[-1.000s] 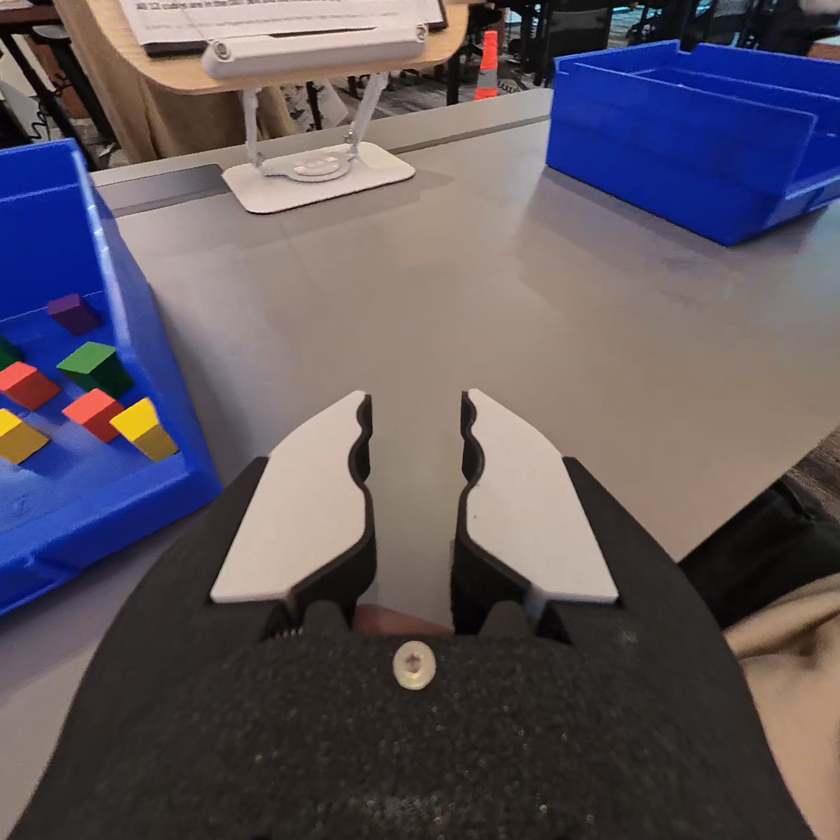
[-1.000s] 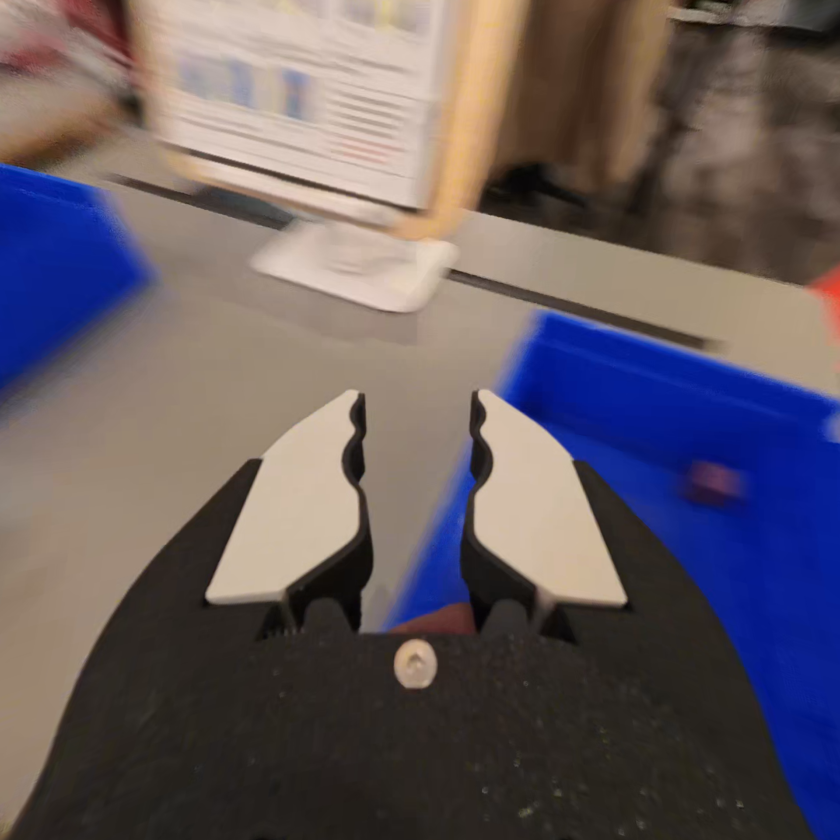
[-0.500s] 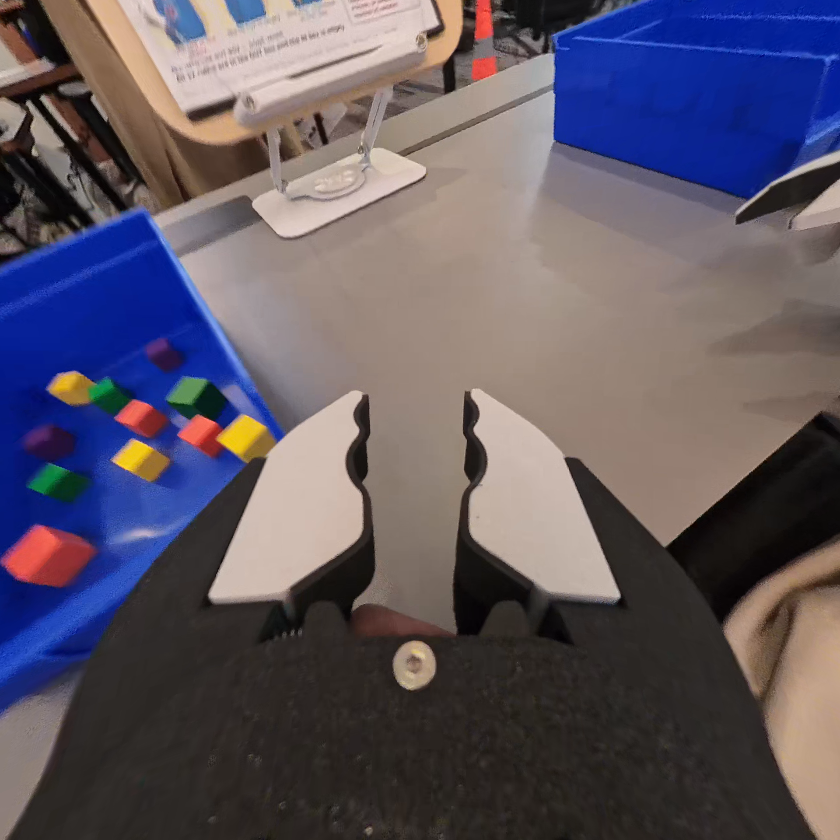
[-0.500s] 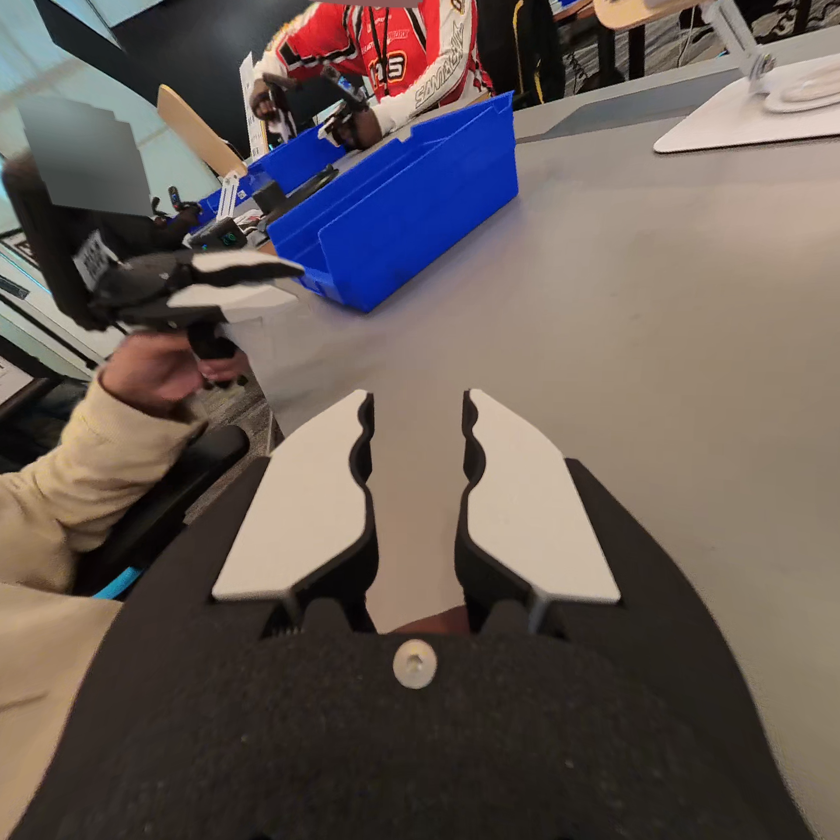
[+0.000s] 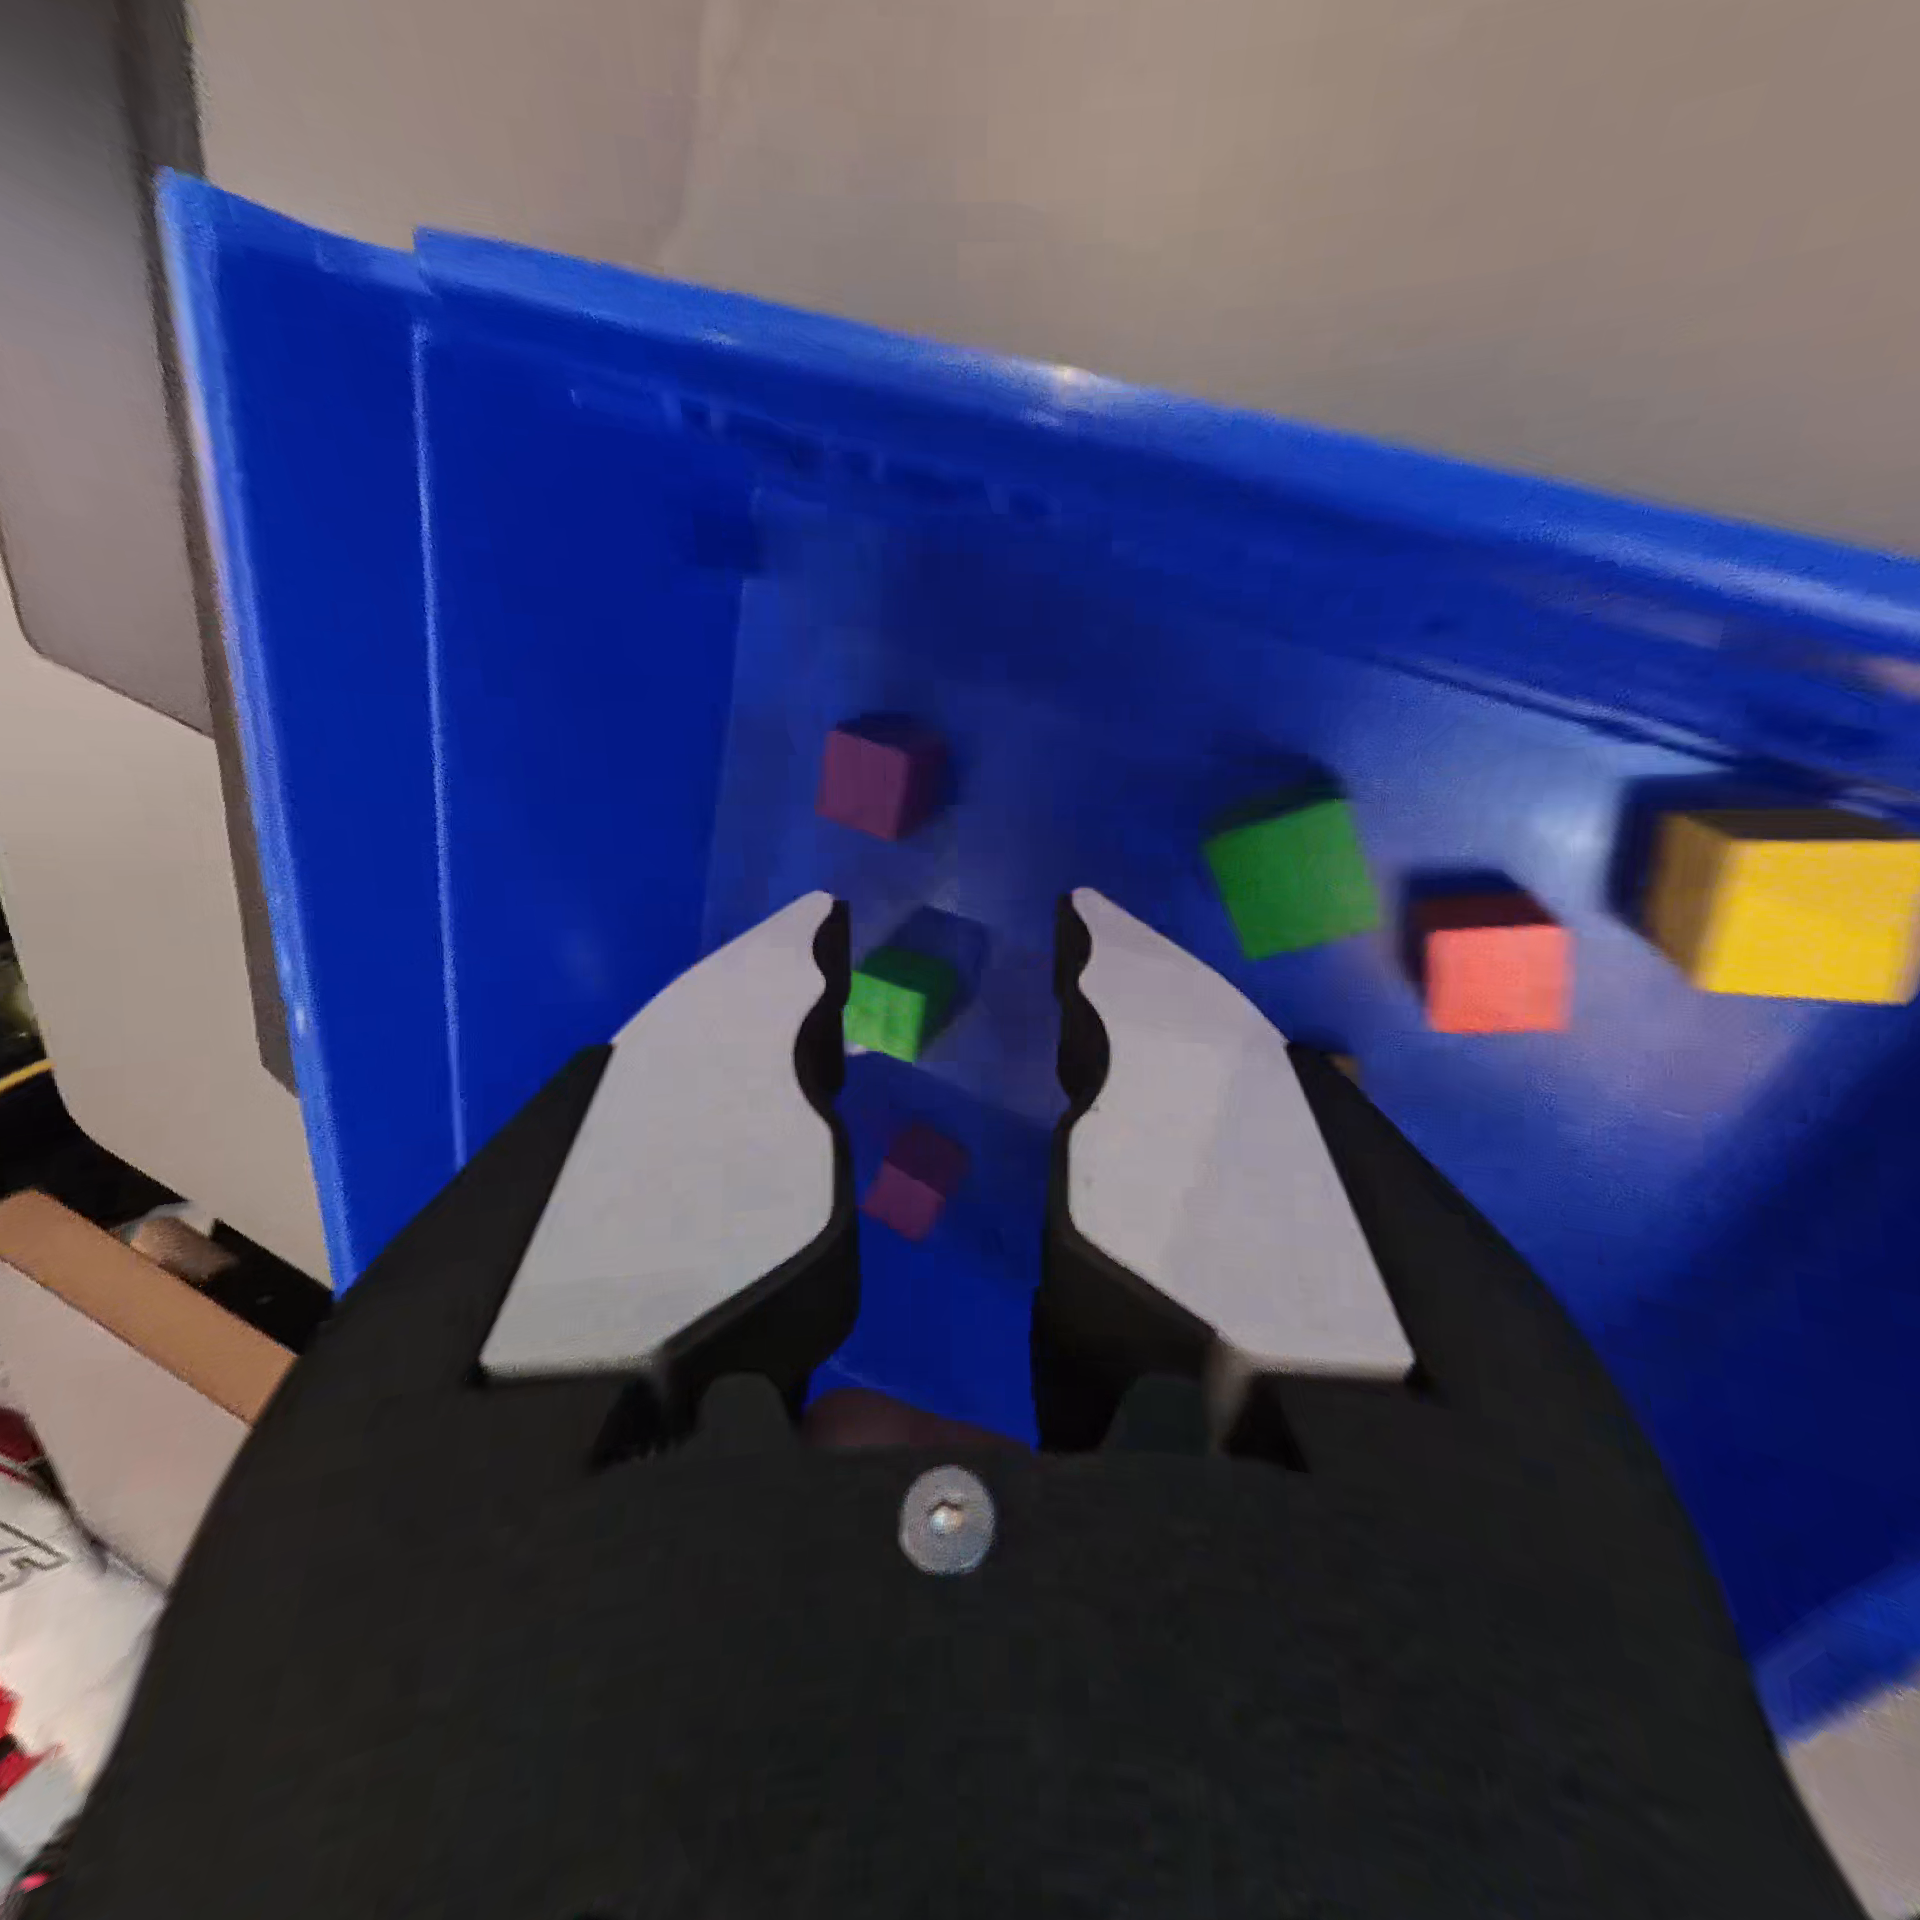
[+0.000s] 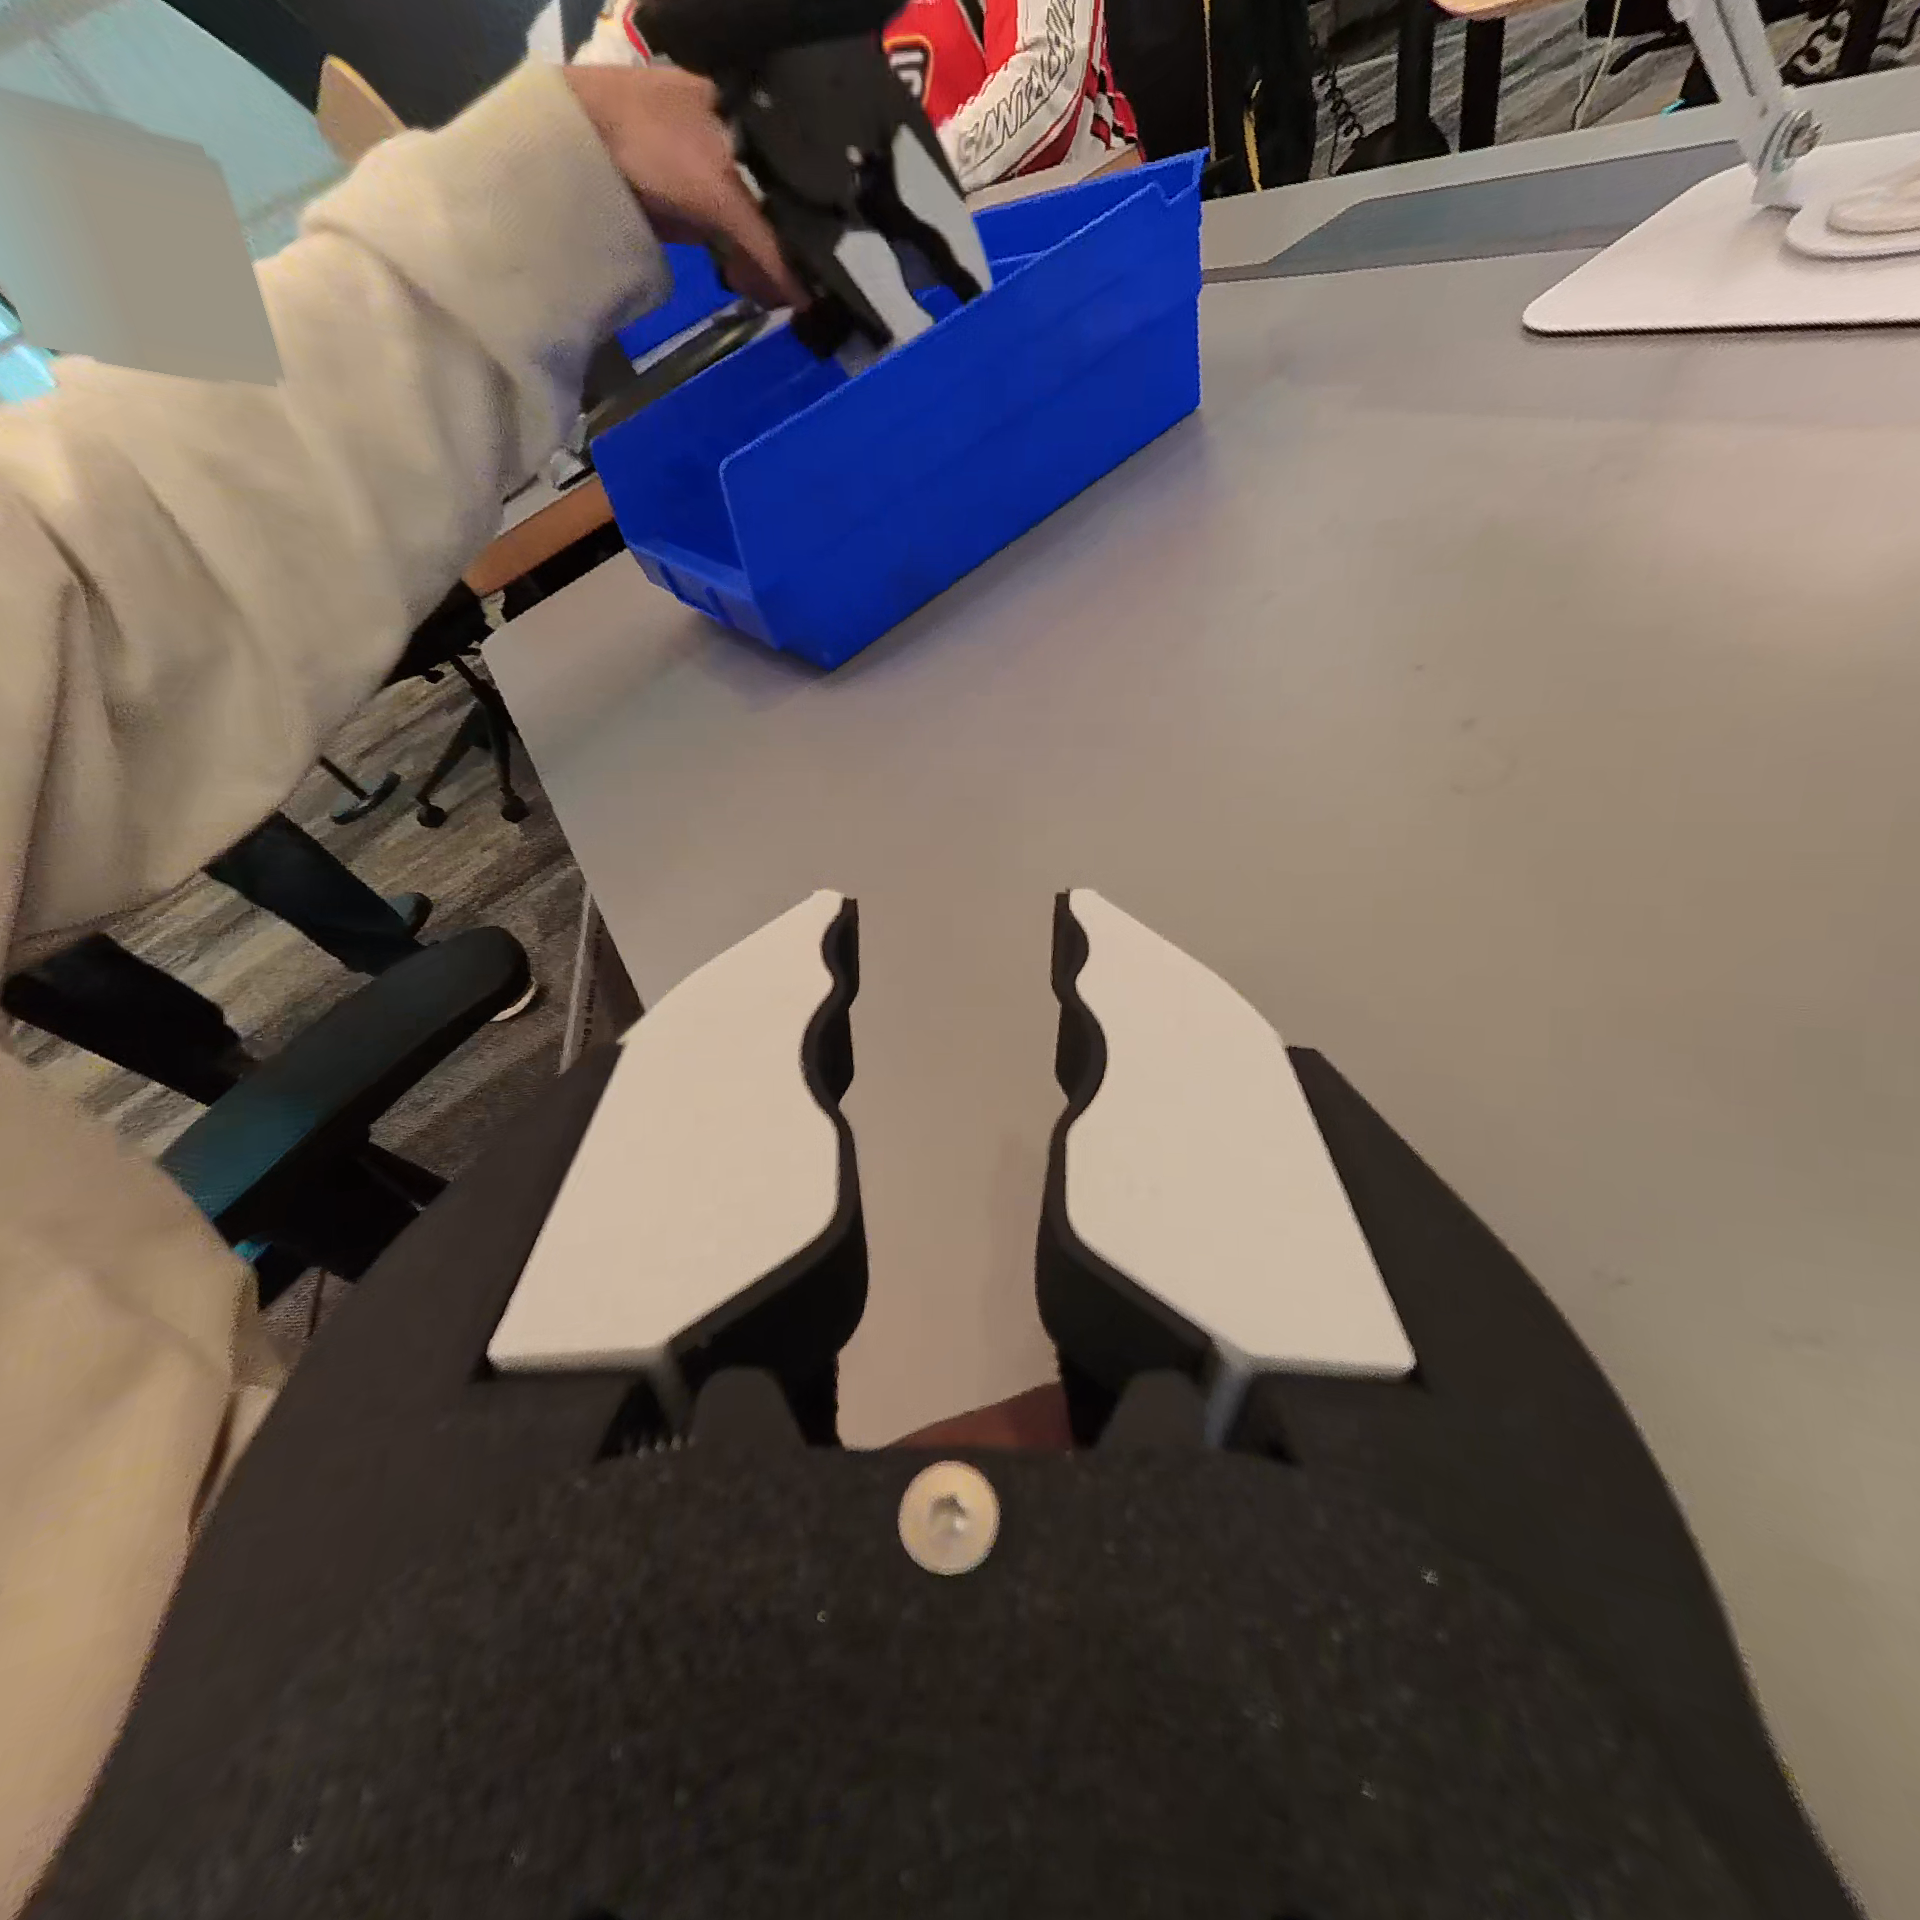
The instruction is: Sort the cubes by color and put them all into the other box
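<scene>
small green cube [image 5: 899, 1003], blurred, inside blue box [image 5: 582, 727]

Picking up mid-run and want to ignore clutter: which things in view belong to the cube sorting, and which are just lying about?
Job:
- blue box
- purple cubes
- green cubes
- red cube
- yellow cube
- left gripper, open above the box
- right gripper, open over the table

Lying about:
- white stand base
- chair
</scene>
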{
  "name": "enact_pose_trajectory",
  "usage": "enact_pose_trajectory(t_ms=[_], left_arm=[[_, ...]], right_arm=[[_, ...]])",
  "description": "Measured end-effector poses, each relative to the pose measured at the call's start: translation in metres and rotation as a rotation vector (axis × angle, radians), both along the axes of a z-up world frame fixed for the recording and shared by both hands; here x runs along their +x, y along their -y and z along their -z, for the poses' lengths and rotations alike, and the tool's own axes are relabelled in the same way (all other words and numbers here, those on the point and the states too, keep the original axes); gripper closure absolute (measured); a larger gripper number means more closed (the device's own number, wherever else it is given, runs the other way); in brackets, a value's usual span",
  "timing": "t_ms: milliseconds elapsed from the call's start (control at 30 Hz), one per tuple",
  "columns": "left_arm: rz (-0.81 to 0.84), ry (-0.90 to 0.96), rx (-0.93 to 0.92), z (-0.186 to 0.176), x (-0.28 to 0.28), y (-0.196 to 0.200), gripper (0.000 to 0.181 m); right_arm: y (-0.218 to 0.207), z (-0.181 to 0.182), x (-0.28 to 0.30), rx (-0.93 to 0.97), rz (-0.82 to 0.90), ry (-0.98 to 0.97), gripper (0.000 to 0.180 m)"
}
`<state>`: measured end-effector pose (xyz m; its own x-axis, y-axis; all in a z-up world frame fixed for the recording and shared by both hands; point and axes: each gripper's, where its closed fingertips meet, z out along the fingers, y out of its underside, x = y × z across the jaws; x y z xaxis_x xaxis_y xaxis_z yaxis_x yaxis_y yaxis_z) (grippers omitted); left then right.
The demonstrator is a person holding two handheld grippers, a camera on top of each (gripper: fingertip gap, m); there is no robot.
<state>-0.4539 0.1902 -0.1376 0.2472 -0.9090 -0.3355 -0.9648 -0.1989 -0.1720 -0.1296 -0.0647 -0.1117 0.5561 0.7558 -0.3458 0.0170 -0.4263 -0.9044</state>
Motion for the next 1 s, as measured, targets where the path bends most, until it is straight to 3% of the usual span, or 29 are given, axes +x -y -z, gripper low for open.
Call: enact_pose_trajectory(t_ms=[267, 333, 400, 600, 733, 867, 1000], left_arm=[[0.017, -0.044, -0.119, 0.035, 0.006, -0.041, 0.146], [0.024, -0.066, -0.141, 0.043, 0.005, -0.041, 0.146], [0.038, -0.055, -0.173, 0.048, 0.008, -0.036, 0.158], [0.031, -0.089, -0.195, 0.045, -0.001, -0.02, 0.158], [0.016, 0.059, -0.053, 0.008, 0.003, -0.007, 0.158], [-0.044, 0.381, 0.254, -0.063, 0.016, 0.017, 0.158], [-0.171, 0.694, 0.524, -0.116, 0.018, 0.069, 0.159]], right_arm=[[-0.004, 0.003, 0.004, -0.045, -0.003, -0.031, 0.144], [-0.005, 0.006, 0.003, -0.06, -0.012, -0.035, 0.144], [-0.006, 0.008, 0.002, -0.071, -0.019, -0.036, 0.144], [-0.006, 0.007, -0.001, -0.077, -0.037, -0.041, 0.146], [-0.005, 0.0, 0.0, -0.052, -0.032, -0.039, 0.147], [-0.002, -0.008, 0.003, -0.033, -0.026, -0.055, 0.148], [-0.002, -0.014, 0.009, -0.028, -0.012, -0.068, 0.149]])
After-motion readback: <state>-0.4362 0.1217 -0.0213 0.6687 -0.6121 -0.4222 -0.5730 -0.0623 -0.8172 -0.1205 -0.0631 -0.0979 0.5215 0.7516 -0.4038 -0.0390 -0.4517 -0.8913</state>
